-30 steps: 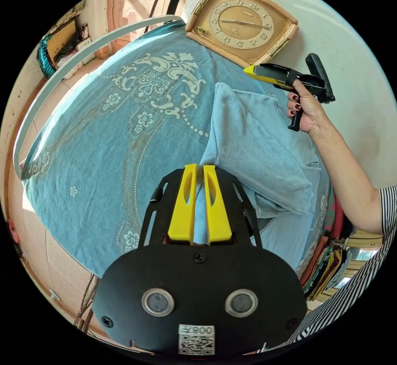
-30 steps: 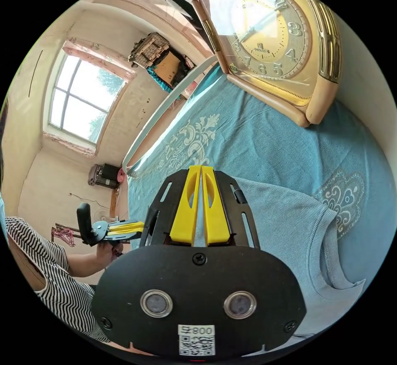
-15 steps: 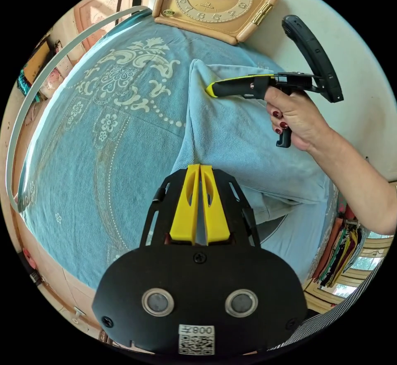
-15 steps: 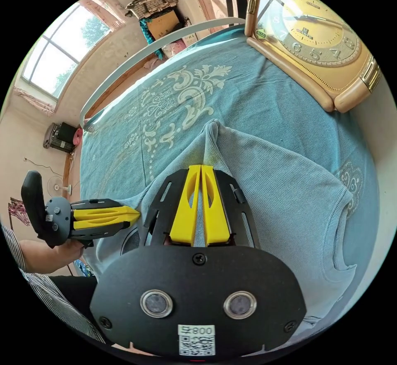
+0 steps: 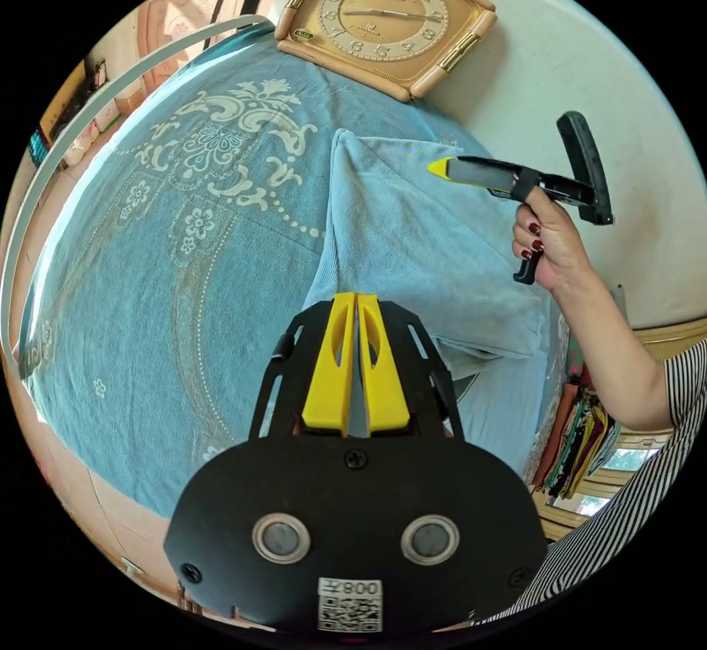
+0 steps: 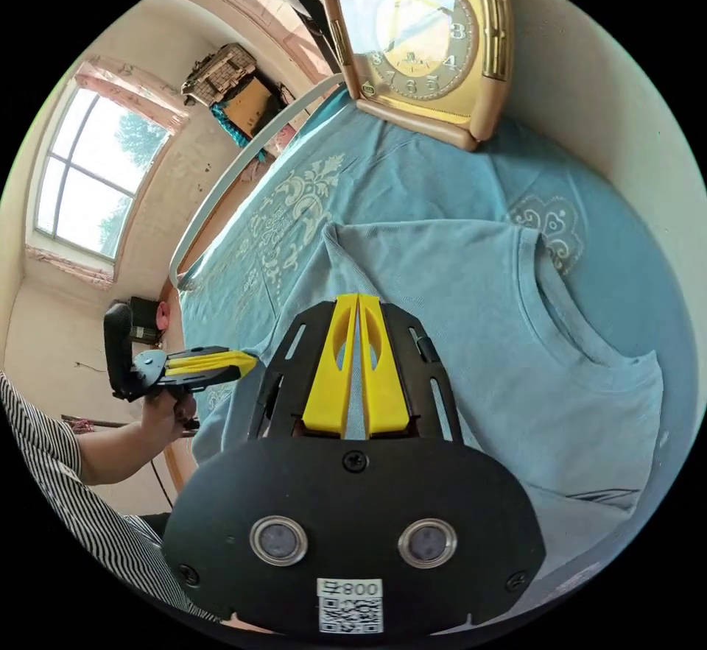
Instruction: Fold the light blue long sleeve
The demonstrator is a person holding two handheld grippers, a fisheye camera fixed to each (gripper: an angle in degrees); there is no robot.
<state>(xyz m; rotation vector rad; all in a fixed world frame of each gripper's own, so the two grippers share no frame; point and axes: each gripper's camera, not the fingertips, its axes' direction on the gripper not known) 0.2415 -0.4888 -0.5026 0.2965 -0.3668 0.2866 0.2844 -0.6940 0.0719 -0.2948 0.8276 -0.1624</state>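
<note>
Both grippers' jaws meet, seemingly off the light blue long sleeve (image 6: pixel 471 326) (left gripper (image 5: pixel 356 298), right gripper (image 6: pixel 358 299)).

In the left gripper view, the black camera housing (image 5: pixel 353 532) covers the near edge of the folded light blue ribbed long-sleeve top (image 5: pixel 420 252). Whether any cloth lies between the closed yellow jaws cannot be told. In the right gripper view, the top's lower hem runs behind the housing (image 6: pixel 353 532).

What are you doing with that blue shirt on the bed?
A person is folding a light blue long sleeve shirt on a blue patterned bedspread. The left gripper is shut on the shirt's edge. The right gripper, also shut, hangs above the shirt. A clock leans against the wall.
</note>
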